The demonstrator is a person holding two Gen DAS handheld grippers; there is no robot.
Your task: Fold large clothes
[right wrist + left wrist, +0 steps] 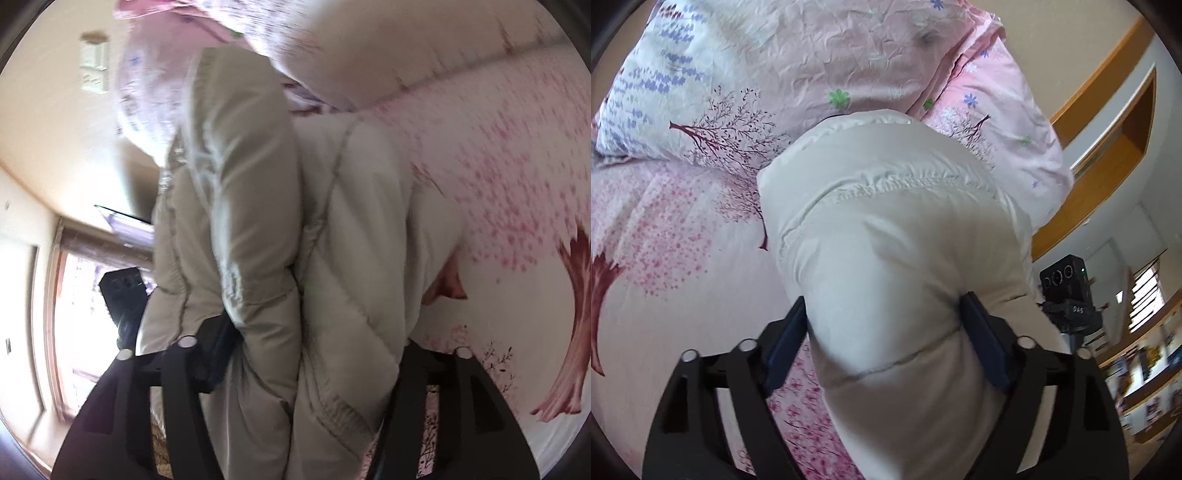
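Observation:
A puffy off-white quilted jacket (886, 221) lies bunched on a pink bed sheet (665, 295) printed with blossom trees. My left gripper (882, 306) holds a thick fold of it, one dark pad against each side of the padding. In the right wrist view the same jacket (258, 221) rises as a tall bundle in front of the camera. My right gripper (314, 332) has this bundle between its jaws. Its left pad (218, 350) presses into the fabric, and the jacket hides the right finger.
A pink flowered duvet and a pillow (849, 55) are heaped at the far end of the bed. A black camera on a stand (1067, 288) is just off the bed's edge, with wooden shelves (1145, 369) behind it. A bright window (74, 314) is at the left.

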